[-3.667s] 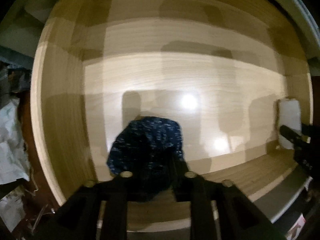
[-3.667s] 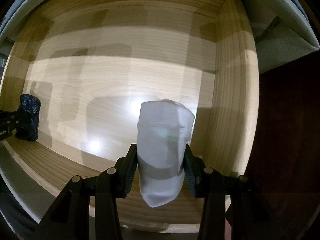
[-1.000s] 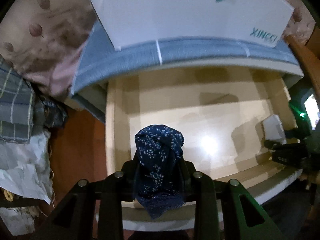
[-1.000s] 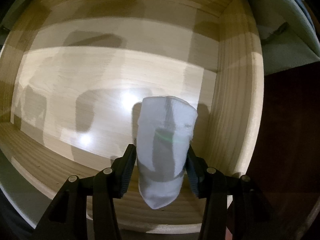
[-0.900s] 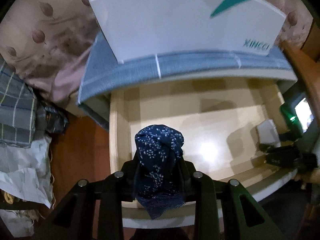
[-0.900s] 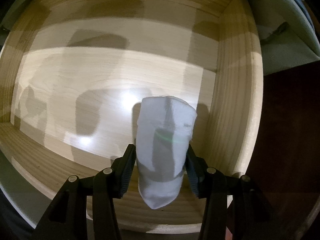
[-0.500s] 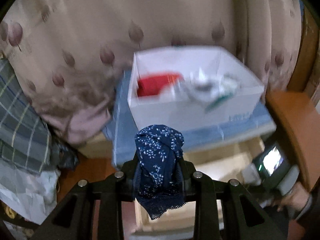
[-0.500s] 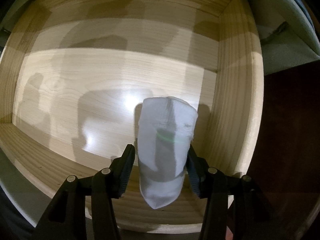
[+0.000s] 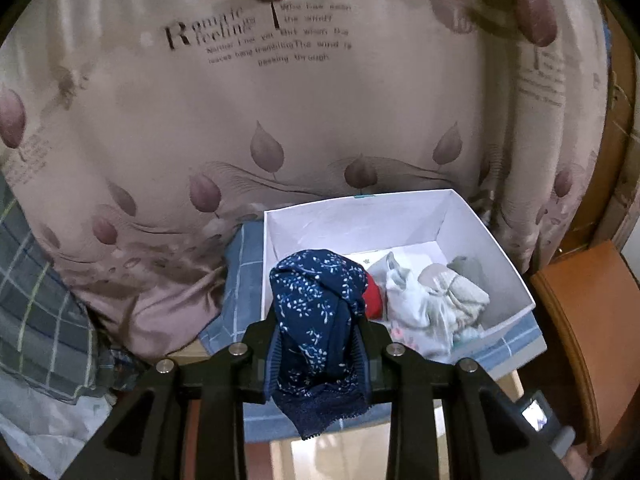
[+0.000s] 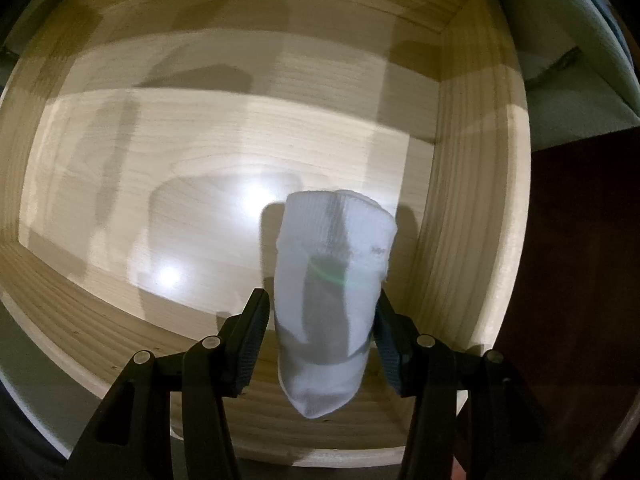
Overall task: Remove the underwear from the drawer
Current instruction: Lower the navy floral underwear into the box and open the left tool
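My left gripper (image 9: 318, 316) is shut on a bundle of dark blue underwear with a small white print (image 9: 316, 292), its lace edge hanging below the fingers. It holds the bundle in the air in front of a white box (image 9: 360, 224). A strip of the light wooden drawer (image 9: 316, 454) shows below. In the right wrist view my right gripper (image 10: 320, 300) points down into the wooden drawer (image 10: 200, 152), shut on a rolled white garment (image 10: 332, 264) near the drawer's right wall (image 10: 472, 208). The drawer floor around it is bare.
The white box stands on a blue checked cloth (image 9: 248, 276) and holds a red item (image 9: 374, 292) and several pale rolled clothes (image 9: 436, 300). A leaf-print curtain (image 9: 280, 120) hangs behind. Plaid fabric (image 9: 36, 312) lies left, orange-brown wooden furniture (image 9: 592, 320) right.
My left gripper has risen out of the drawer with the blue underwear and tilted up, so the box and curtain now fill its view. The right gripper has stayed put.
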